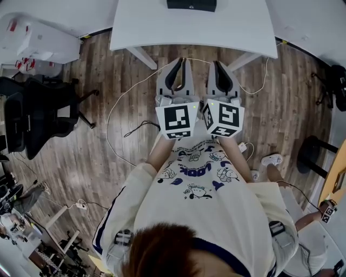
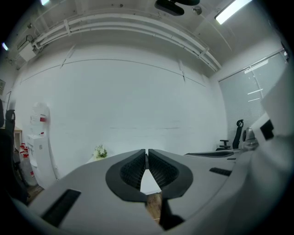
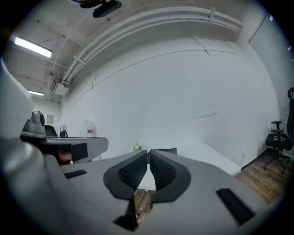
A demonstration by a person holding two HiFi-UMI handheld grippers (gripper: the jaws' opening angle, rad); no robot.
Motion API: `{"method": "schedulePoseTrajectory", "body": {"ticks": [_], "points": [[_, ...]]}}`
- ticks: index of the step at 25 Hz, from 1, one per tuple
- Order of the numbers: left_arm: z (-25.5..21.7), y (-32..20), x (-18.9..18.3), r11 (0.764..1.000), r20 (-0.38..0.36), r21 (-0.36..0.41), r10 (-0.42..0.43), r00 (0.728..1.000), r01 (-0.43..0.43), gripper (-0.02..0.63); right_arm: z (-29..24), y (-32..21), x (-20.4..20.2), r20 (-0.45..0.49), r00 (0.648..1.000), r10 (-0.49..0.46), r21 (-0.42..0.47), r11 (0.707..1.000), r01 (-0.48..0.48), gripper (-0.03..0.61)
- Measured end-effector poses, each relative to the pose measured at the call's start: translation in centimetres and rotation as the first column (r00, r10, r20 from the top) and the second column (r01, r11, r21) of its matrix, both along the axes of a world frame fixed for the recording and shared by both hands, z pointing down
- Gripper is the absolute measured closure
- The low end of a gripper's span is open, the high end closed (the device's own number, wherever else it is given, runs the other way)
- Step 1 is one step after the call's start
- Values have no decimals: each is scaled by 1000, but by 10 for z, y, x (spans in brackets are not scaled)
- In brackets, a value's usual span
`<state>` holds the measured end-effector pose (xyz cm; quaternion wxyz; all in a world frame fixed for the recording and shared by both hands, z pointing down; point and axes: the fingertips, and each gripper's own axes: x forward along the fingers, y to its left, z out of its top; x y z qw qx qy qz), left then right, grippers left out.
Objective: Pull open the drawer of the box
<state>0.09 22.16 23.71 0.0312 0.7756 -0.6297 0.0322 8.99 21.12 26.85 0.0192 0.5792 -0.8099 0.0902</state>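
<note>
A dark box [image 1: 191, 5] sits at the far edge of the white table [image 1: 151, 27]; only its near side shows, and I cannot make out a drawer. In the right gripper view the box [image 3: 163, 150] peeks out just above the jaw tips. Both grippers are held side by side in front of the person's chest, over the wooden floor and short of the table. The left gripper [image 1: 182, 60] [image 2: 147, 151] is shut with nothing in it. Its jaws meet at the tips. The right gripper [image 1: 215, 63] [image 3: 149, 152] is likewise shut and empty.
A black office chair [image 1: 38, 116] stands to the left, and a white cabinet [image 1: 38, 40] is at the back left. Cables [image 1: 116, 108] trail over the floor below the table. A stool [image 1: 313, 154] and a shoe [image 1: 272, 159] lie to the right.
</note>
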Motion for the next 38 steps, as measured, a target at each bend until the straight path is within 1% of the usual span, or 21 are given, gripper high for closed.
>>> {"method": "schedulePoseTrajectory", "body": {"ticks": [9, 19, 25, 33, 38], "points": [[4, -54, -8, 1000, -7, -6, 11, 1000, -11, 584, 7, -51, -4, -6, 1000, 15, -16, 1000, -15, 538], [7, -126, -33, 999, -14, -22, 34, 999, -35, 584, 12, -121, -31, -8, 1000, 26, -39, 999, -27, 538], [11, -164, -39, 998, -14, -33, 58, 998, -59, 584, 16, -159, -36, -10, 999, 50, -51, 997, -50, 538], [16, -208, -46, 995, -10, -44, 89, 996, -90, 584, 21, -200, -44, -15, 997, 71, -64, 995, -72, 538], [26, -227, -51, 992, -18, -68, 101, 995, -102, 584, 26, -217, -48, -18, 996, 87, -79, 993, -88, 538]]}}
